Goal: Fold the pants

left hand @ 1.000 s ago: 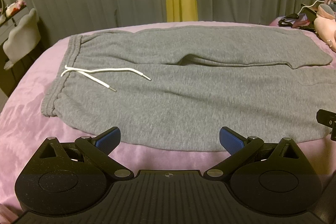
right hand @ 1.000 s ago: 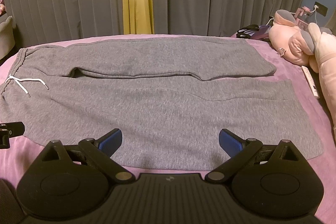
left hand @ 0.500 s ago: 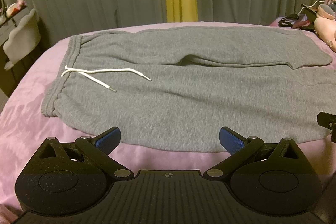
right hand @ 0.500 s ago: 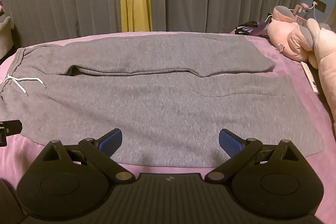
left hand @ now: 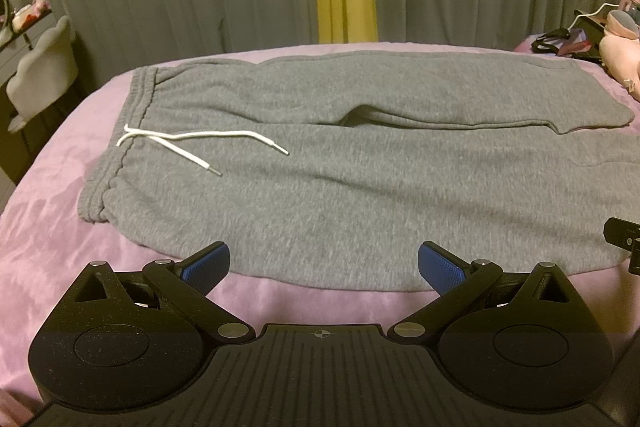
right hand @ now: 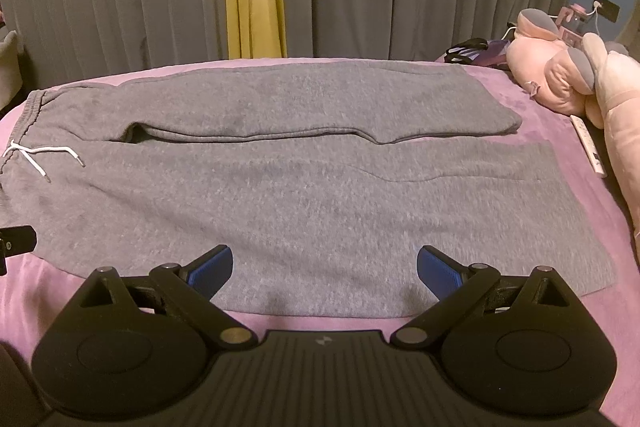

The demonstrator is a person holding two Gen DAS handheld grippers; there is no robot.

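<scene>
Bed [left hand: 48, 227]: pink cover, free strip along the near edge, so room to work. Pants [left hand: 360, 195] lay flat across it, waistband left, legs right, far leg overlapping the near one at the inseam. Plush [right hand: 580, 87] crowded the hem side. Left claw [left hand: 323, 263] and right claw [right hand: 325, 267] were both spread wide, empty, just above the near hem edge. Risk: pinching one layer only, or cover with it. Drawstring [left hand: 200, 143] loose, could snag.

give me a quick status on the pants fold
Left gripper open, right gripper open, both empty. Grey pants flat on the bed, unfolded, drawstring loose on top. Nothing in the way.
</scene>
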